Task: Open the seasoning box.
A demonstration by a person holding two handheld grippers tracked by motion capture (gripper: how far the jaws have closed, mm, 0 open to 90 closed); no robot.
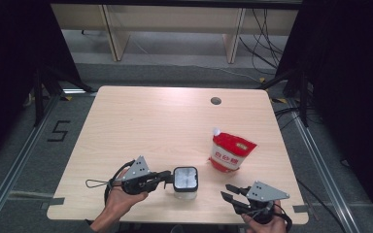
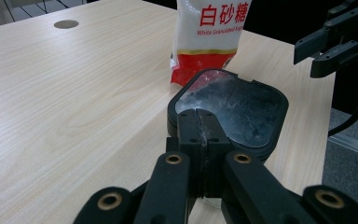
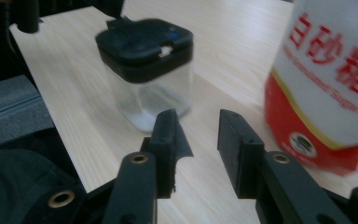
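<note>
While the left gripper (image 1: 167, 177) pinched the black lid tab of the small clear plastic jar (image 1: 185, 182), the right gripper (image 3: 196, 135) hung half-spread, holding nothing. That jar looked light, hard and slippery, safest held by its lid.

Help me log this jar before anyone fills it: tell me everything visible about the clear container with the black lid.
The container is a small, square-ish jar with rounded corners, clear walls that look like plastic and a black lid frame with a see-through top panel. It looks empty. It stands upright near the table's front edge, left of the red-and-white sugar bag. The left hand-held gripper is shut on a tab at the lid's rim.
</note>
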